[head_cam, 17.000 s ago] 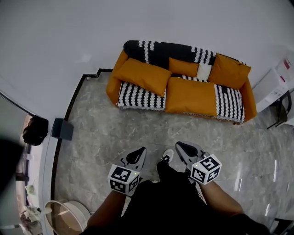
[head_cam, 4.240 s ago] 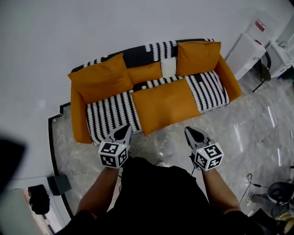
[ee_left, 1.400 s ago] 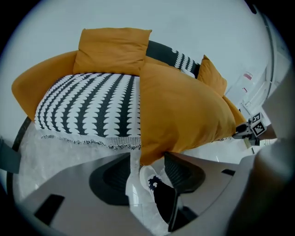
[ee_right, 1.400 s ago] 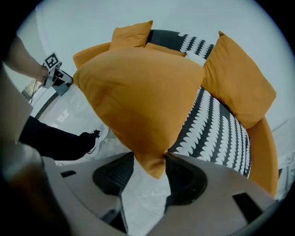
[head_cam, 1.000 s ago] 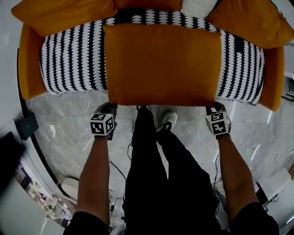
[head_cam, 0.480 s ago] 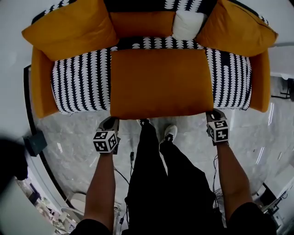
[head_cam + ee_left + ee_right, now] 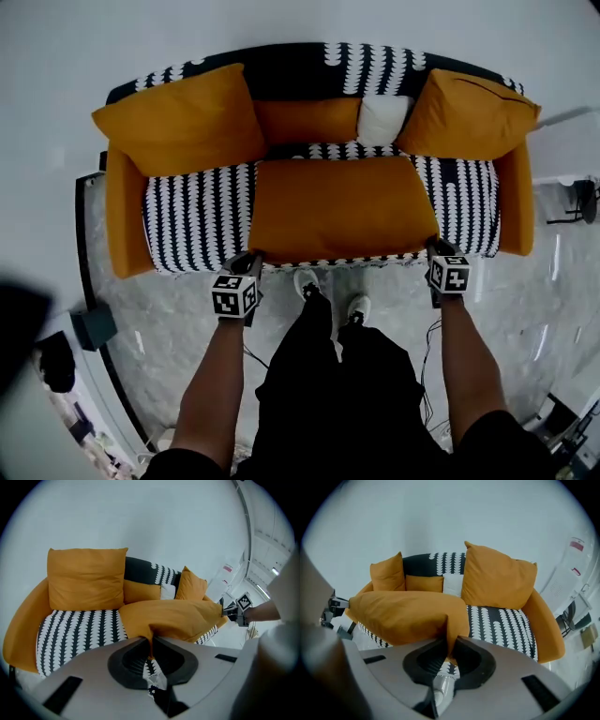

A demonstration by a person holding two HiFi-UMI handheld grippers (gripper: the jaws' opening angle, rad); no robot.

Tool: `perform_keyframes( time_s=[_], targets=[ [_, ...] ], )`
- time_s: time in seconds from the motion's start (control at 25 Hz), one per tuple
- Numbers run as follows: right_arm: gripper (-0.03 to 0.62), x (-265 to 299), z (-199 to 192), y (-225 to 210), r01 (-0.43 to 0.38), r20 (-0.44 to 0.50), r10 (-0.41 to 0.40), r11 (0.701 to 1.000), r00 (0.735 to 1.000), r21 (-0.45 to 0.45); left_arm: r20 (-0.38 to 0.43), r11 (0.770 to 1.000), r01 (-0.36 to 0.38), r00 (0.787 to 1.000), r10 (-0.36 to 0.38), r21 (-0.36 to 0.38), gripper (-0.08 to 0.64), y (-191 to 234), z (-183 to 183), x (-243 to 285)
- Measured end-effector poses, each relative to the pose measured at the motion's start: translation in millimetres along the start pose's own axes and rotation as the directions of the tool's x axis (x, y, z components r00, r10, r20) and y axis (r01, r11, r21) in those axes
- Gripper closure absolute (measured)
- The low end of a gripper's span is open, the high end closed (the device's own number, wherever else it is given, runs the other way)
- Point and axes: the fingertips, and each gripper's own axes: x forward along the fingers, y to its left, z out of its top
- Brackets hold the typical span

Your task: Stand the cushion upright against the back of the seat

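Pinching the front corners of the flat cushion (image 7: 342,208), left gripper (image 7: 246,259) and right gripper (image 7: 436,247) face the sofa back (image 7: 281,66) beyond.

Cushion (image 7: 342,208): large, orange, rectangular. Frame centre, lying near-flat across the striped seat (image 7: 197,220), front edge raised off it. Not upright against the sofa back (image 7: 300,70).

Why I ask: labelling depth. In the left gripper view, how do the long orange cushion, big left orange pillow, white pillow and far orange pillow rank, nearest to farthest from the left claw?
1. Long orange cushion: corner pinched in the left claw.
2. Big left orange pillow: upright, at left.
3. White pillow: centre, further back.
4. Far orange pillow: right of the white one.
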Motion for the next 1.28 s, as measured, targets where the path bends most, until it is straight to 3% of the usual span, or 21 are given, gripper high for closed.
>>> perform_keyframes(
  time_s=[0.16,0.32,0.6,0.84,1.08,1.28],
  targets=[
    [0.529,-6,30,-1,0.029,0.019,-0.030,0.997,0.999,0.071,-0.009,0.999,0.031,0.999,-0.031,0.032,0.522,6,31,-4],
    [0.532,-12,63,-2,0.035,0.045,-0.039,0.996,0.998,0.086,-0.001,0.998,0.047,0.999,-0.047,0.047,0.522,14,63,-4],
    [0.535,-19,127,-12,-0.017,0.153,-0.014,0.980,0.988,0.200,0.016,0.999,0.050,0.999,-0.050,0.022,0.526,19,125,-3],
    [0.537,-9,175,-12,-0.040,0.179,0.011,0.986,0.984,0.164,0.019,1.000,-0.006,1.000,0.005,0.028,0.528,34,178,6],
    [0.537,3,221,-22,-0.082,0.198,0.057,0.989,0.979,0.123,0.060,0.999,-0.028,0.998,0.029,-0.030,0.529,43,222,20],
    [0.537,16,256,-29,-0.107,0.217,0.083,0.989,0.973,0.104,0.084,0.999,-0.046,0.995,0.048,-0.018,0.529,47,251,28]
  ],
)
